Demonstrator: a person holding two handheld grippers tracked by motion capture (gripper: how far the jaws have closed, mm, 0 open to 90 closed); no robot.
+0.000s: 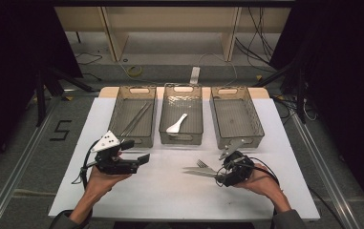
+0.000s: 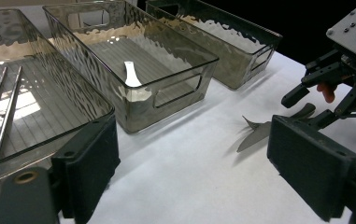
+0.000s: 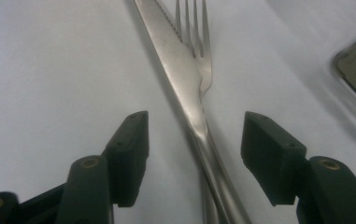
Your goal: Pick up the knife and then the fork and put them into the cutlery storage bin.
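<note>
High view: the right gripper (image 1: 216, 174) lies low on the white table (image 1: 170, 191), its jaws pointing left over the handles of a knife (image 1: 199, 172) and a fork (image 1: 202, 164) that lie together, blades and tines reaching past the fingertips. The left gripper (image 1: 139, 159) hovers released, holding nothing, just in front of the leftmost bin (image 1: 133, 116) (two long metal rods inside); a white spoon (image 1: 176, 124) rests in the middle bin (image 1: 181, 114), and the right bin (image 1: 236, 116) stands just beyond the right gripper.

Left gripper view: its fingers (image 2: 89, 170) stand wide apart over bare table; the knife (image 2: 255, 136) lies ahead, near the right finger.

Right gripper view: the knife (image 3: 180, 70) and fork (image 3: 199, 51) run between the fingers (image 3: 131, 156), nearer the right one; the pads stand apart from both, not gripping.
</note>
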